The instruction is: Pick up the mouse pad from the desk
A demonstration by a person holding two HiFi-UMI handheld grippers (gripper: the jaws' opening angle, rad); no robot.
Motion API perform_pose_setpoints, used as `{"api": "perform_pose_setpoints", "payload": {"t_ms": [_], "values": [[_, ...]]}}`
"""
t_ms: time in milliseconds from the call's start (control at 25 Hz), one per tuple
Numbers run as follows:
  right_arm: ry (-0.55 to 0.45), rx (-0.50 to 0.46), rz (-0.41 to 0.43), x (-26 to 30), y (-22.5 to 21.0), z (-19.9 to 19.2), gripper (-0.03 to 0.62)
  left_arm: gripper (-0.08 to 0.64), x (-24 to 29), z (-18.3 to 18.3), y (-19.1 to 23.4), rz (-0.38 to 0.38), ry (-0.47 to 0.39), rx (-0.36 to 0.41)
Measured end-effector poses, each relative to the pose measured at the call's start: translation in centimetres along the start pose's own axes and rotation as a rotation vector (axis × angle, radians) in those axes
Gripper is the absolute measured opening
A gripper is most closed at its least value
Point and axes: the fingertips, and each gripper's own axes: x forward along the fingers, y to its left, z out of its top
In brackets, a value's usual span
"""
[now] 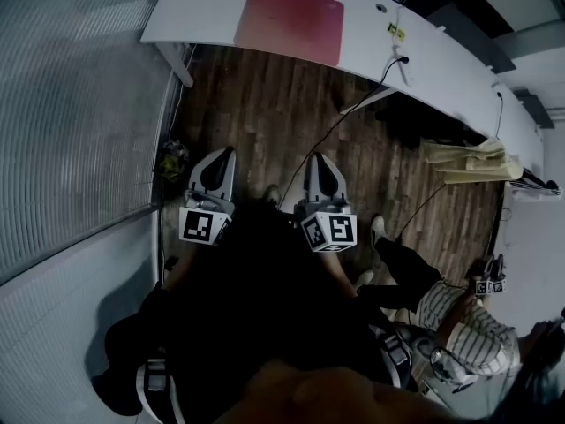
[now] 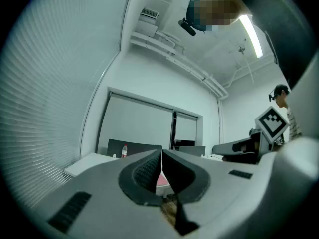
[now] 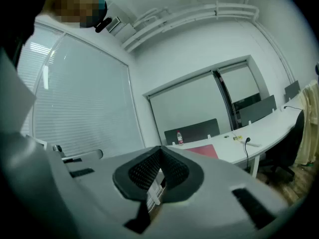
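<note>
The left tool (image 1: pixel 229 154) and right tool (image 1: pixel 320 158) are both shut and empty, well short of the counter (image 1: pixel 203 16). The red mouse pad (image 1: pixel 290 22) lies flat by the counter's near edge. Jaws arriving closed would likely shove the thin pad rather than grip it.

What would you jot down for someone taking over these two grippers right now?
Left gripper: shut, empty, held level.
Right gripper: shut, empty, held level.
Mouse pad: lies flat on the white desk, ahead of both grippers, across a stretch of wood floor.
Done: nothing yet; the pad is untouched.
Left: step up to the desk, open a gripper, probably take the pad by its near edge, and lift it.
</note>
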Motion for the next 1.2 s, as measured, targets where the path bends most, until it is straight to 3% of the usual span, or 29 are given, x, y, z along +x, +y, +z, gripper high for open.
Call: {"api": "perform_pose_setpoints", "payload": {"t_ms": [680,1200], "values": [[-0.011,0.052,0.054,0.3,-1.6,0.7,0.000,0.005,2.0,-0.6,-1.8,0.008,0.008,0.014],[-0.007,0.059,0.124,1.4,-8.8,2.0,0.000,0.006,8.3,-0.8,-6.4,0.062,0.006,0.054]]}}
